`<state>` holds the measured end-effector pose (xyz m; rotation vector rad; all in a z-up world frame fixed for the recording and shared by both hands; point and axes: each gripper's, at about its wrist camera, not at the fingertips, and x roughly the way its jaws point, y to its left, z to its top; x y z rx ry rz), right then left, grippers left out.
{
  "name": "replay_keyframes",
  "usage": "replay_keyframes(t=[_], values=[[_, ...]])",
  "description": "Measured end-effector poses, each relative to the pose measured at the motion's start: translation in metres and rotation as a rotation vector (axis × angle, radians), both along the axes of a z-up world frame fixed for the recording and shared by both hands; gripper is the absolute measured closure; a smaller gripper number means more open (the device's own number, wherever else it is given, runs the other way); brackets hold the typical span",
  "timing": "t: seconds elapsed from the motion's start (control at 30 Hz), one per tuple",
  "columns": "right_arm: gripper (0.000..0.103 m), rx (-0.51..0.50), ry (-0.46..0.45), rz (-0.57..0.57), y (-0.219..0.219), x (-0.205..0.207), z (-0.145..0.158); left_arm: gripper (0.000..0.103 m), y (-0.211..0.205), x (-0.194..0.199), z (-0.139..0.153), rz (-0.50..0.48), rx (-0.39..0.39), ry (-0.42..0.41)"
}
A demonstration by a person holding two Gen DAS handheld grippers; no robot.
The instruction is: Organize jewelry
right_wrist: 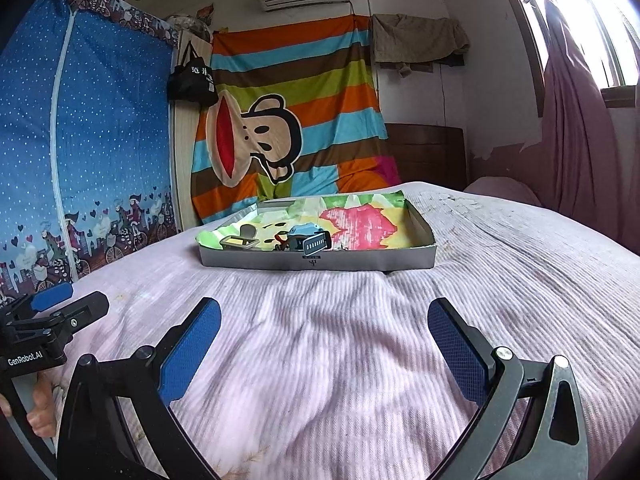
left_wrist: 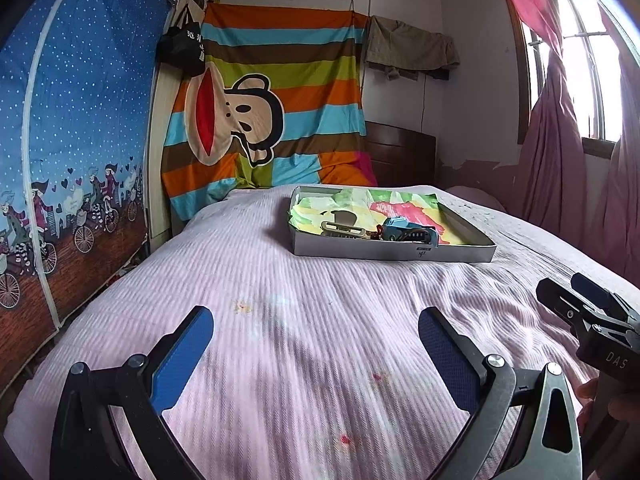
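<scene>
A shallow grey cardboard box (left_wrist: 400,255) (right_wrist: 320,261) lined with bright patterned paper lies on the pink bedspread ahead of both grippers. Inside it sit a beige hair clip (left_wrist: 343,229) (right_wrist: 239,243), a blue hair claw (left_wrist: 395,227) (right_wrist: 305,230) and a dark clip (right_wrist: 317,245), with small reddish pieces beside them. My left gripper (left_wrist: 316,340) hovers open over bare bedspread, well short of the box. My right gripper (right_wrist: 324,336) is open too, also short of the box. Nothing is between either pair of blue pads.
The pink ribbed bedspread (left_wrist: 280,300) covers the bed. A blue fabric wardrobe (left_wrist: 72,140) stands at the left, a striped monkey sheet (left_wrist: 272,100) hangs behind. Pink curtains (left_wrist: 560,152) and a window are at the right. A hand (right_wrist: 40,408) holds the left gripper's handle.
</scene>
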<state>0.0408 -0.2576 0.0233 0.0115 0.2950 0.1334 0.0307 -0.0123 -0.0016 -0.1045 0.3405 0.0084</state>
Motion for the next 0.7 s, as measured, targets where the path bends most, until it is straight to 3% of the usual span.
replay_keyframes(t=[0.7], values=[[0.001, 0.003, -0.001, 0.0, -0.0027, 0.001, 0.0018, 0.0, -0.0005, -0.0017, 0.0028, 0.002, 0.011, -0.007]])
